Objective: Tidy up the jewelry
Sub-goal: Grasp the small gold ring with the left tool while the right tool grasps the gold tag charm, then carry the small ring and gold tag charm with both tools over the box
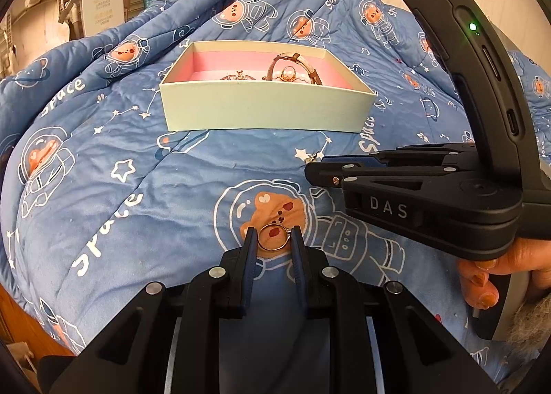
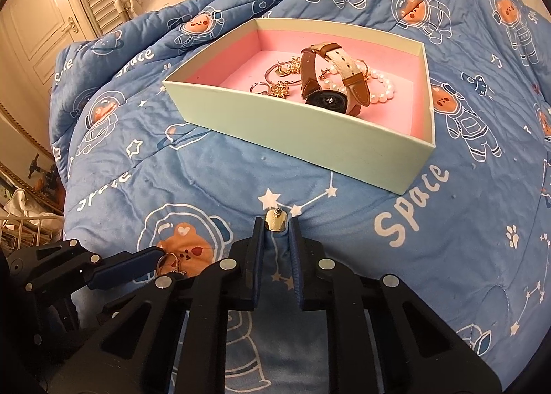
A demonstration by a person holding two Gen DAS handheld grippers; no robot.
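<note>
Counting what is already sorted, we see most pieces inside the box, a pale green open box with a pink lining that sits on the bed quilt. In it lie the watch with its brown and cream strap, a pearl bracelet, and several gold pieces, among them a ring-like loop and a small ornament; too tangled for us to count exactly.

Two pieces are left outside, and both are in hand. Our left gripper is clamped on a thin gold ring, which stands upright between the pads over the bear print, well short of the box. In the right wrist view that same ring shows at the tip of the left gripper, low on the left.

Our right gripper has its pads pressed on a small gold stud-like piece, maybe an earring; it has a little stone or post on top, but it is too small to tell which. It sits at the fingertips right at the quilt surface, near the front wall of the box. We cannot tell whether it is lifted clear of the fabric yet.

No other loose jewelry shows on the quilt in either view. We judge the task is late: what remains is carrying the ring and the stud over the box wall and dropping them in.
</note>
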